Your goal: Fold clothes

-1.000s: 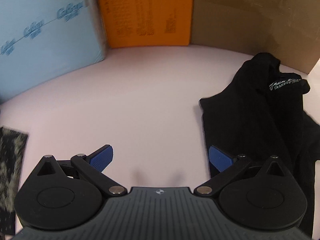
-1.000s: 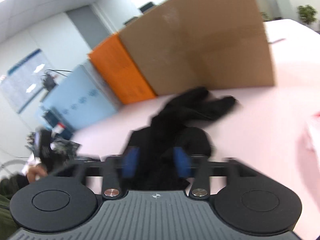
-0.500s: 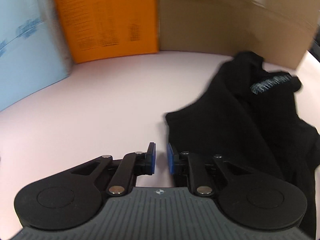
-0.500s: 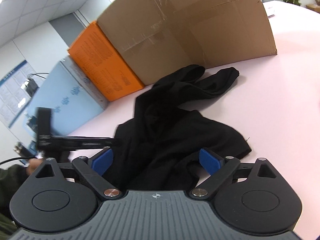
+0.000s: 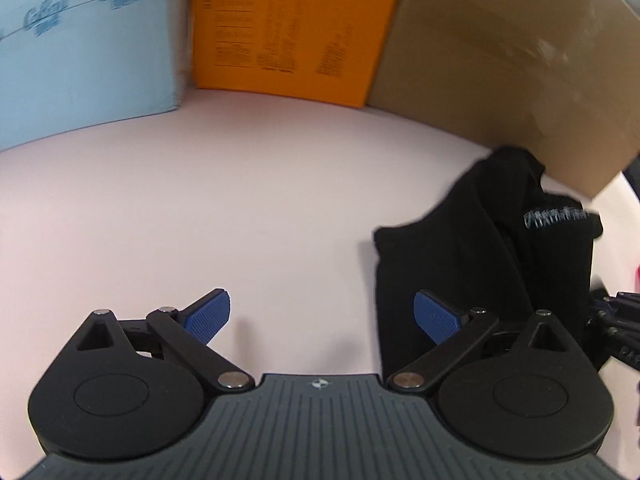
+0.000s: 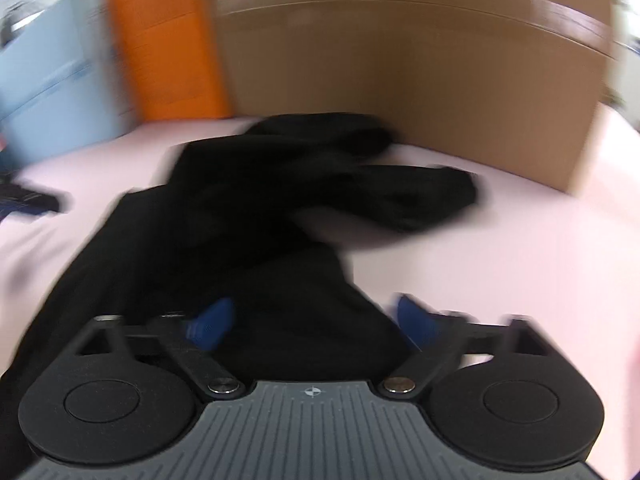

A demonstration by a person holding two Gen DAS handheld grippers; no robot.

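Right claw (image 6: 312,322) spread but closing, black garment (image 6: 280,216) between its pads, unpinched.

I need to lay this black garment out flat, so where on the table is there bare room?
The widest bare patch of the pink table runs left of the black garment, bordered by the blue box and orange box. It is crowded on the right, where the garment bunches against the cardboard box.

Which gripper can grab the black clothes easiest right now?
Right. The right gripper already has the black garment between its closing jaws. The left gripper, jaws opening, frames mostly bare table beside it.
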